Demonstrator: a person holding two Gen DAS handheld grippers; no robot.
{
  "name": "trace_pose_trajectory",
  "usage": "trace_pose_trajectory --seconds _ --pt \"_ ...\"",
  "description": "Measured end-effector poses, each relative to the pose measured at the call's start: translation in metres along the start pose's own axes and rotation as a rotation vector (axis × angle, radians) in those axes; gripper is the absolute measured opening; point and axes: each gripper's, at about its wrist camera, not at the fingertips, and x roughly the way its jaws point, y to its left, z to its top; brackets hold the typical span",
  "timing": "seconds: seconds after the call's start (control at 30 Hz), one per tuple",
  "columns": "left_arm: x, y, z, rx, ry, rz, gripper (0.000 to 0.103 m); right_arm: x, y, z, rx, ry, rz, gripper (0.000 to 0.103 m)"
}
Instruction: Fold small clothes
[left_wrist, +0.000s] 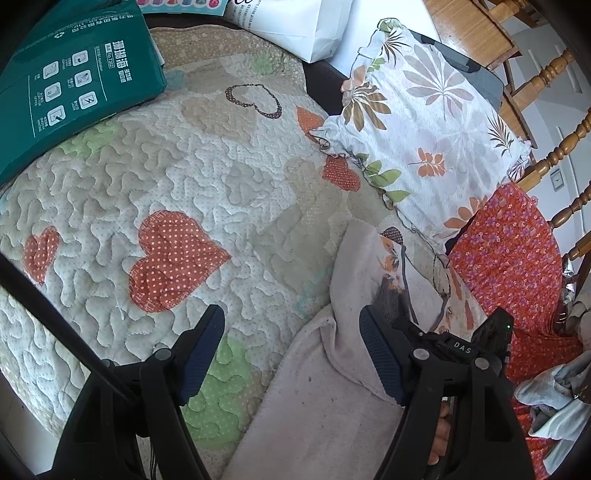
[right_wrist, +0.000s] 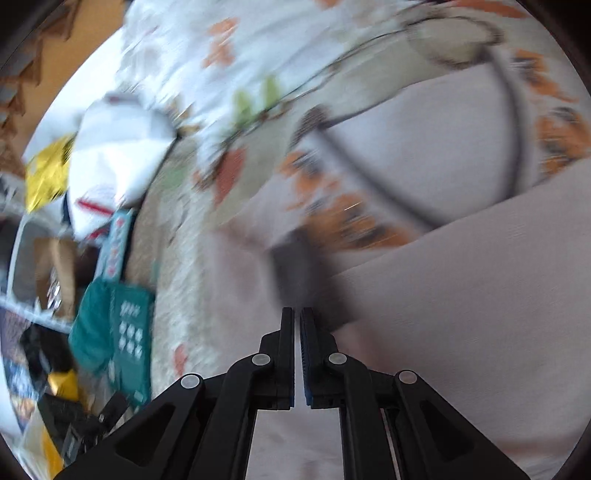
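A pale pink small garment (left_wrist: 325, 391) with an orange and dark print lies on the heart-patterned quilt (left_wrist: 147, 177) at lower right. My left gripper (left_wrist: 291, 354) is open above the garment's left edge, one finger over the quilt, one over the cloth. In the blurred right wrist view the same pink garment (right_wrist: 461, 288) fills the right half. My right gripper (right_wrist: 297, 314) has its jaws together, with a thin gap, above the garment; I cannot see cloth between them.
A leaf-print folded cloth (left_wrist: 424, 129) lies at the back right, a red flowered cloth (left_wrist: 517, 266) beside it. A green paper pack (left_wrist: 70, 85) sits at the back left, a white bag (left_wrist: 303, 26) behind. Wooden chair spindles (left_wrist: 554, 155) stand at right.
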Motion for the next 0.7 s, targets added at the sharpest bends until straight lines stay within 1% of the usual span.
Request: trace_pose_trajectory --seconds 0.1,0.17,0.23,0.3,0.33,0.37,0.4,0.47,0.53,0.6,0.7 --pt "0.002 0.002 0.000 -0.004 0.008 0.000 0.074 0.023 0.021 -0.015 -0.057 0.079 0.032 0.006" --pt "0.001 0.004 0.001 -0.011 0.007 0.000 0.074 0.043 0.031 -0.031 -0.086 0.158 0.044 0.006" --pt "-0.002 0.006 0.001 -0.018 0.003 -0.002 0.074 0.047 0.040 -0.049 -0.132 0.210 0.058 0.006" --pt "-0.006 0.009 0.002 -0.023 -0.005 -0.005 0.074 0.030 0.049 -0.054 -0.186 0.174 0.081 0.006" --pt "-0.007 0.011 0.003 -0.026 -0.007 -0.004 0.074 0.010 0.054 -0.053 -0.235 0.112 0.054 0.006" --pt "-0.007 0.012 0.003 -0.030 -0.008 -0.005 0.074 -0.003 0.056 -0.051 -0.265 0.066 0.018 0.012" --pt "-0.008 0.012 0.003 -0.034 -0.007 -0.008 0.074 -0.015 0.057 -0.047 -0.290 0.018 -0.025 0.018" --pt "-0.007 0.012 0.003 -0.040 -0.004 -0.016 0.075 -0.038 0.050 -0.034 -0.311 -0.074 -0.142 0.047" --pt "-0.006 0.008 0.001 -0.032 -0.001 -0.015 0.075 -0.045 0.039 -0.022 -0.287 -0.104 -0.197 0.049" --pt "-0.003 0.004 -0.001 -0.019 0.003 -0.011 0.075 -0.042 0.028 -0.011 -0.253 -0.100 -0.222 0.049" --pt "0.000 -0.001 -0.003 -0.001 0.009 -0.004 0.075 -0.026 0.029 -0.006 -0.277 -0.081 -0.272 0.049"
